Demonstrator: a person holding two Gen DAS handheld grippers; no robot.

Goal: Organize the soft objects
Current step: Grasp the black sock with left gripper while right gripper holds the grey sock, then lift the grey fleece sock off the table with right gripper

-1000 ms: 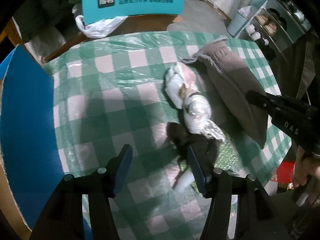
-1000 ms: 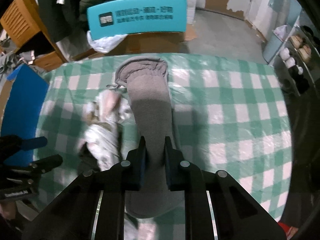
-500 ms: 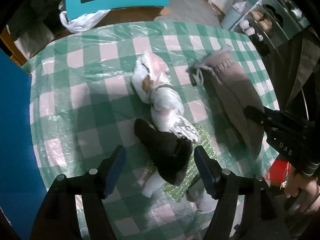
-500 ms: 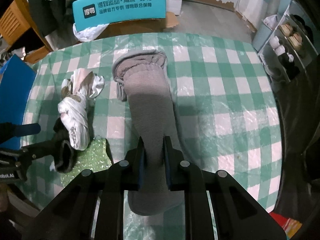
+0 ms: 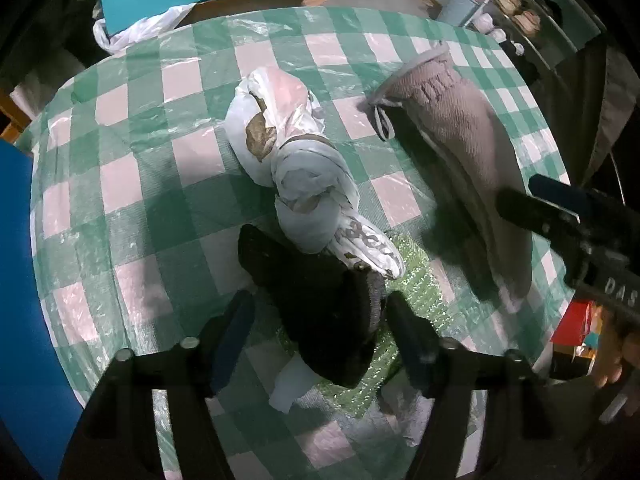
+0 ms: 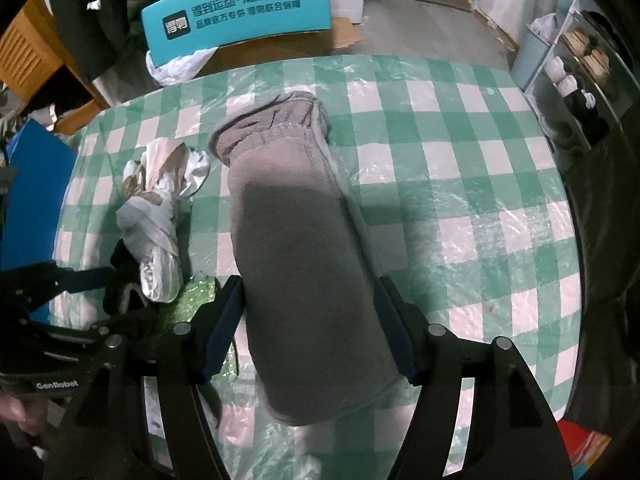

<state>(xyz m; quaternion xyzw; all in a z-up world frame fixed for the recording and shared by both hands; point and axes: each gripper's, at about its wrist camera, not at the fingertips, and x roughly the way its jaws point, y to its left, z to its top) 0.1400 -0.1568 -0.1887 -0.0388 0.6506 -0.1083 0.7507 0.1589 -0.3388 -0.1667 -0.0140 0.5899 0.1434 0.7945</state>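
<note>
A folded grey fleece garment point(image 6: 296, 240) lies lengthwise on the green-checked table point(image 6: 460, 184); it also shows in the left wrist view point(image 5: 464, 152). My right gripper point(image 6: 308, 320) is open, its jaws on either side of the garment's near part. A knotted white cloth bundle point(image 5: 304, 176) lies left of it, also in the right wrist view point(image 6: 152, 216). A black soft item point(image 5: 320, 304) lies at the bundle's near end on a green glittery sheet point(image 5: 424, 292). My left gripper point(image 5: 320, 320) is open, its jaws either side of the black item.
A teal sign board point(image 6: 240, 12) stands behind the table over a white plastic bag point(image 6: 176, 68). A blue panel point(image 5: 24, 280) stands at the table's left edge. Shelves with shoes point(image 6: 576, 76) stand at the far right. The table's right half is bare cloth.
My right gripper has opened and let go of the grey garment, which now lies on the table. My left gripper has moved forward around the black item.
</note>
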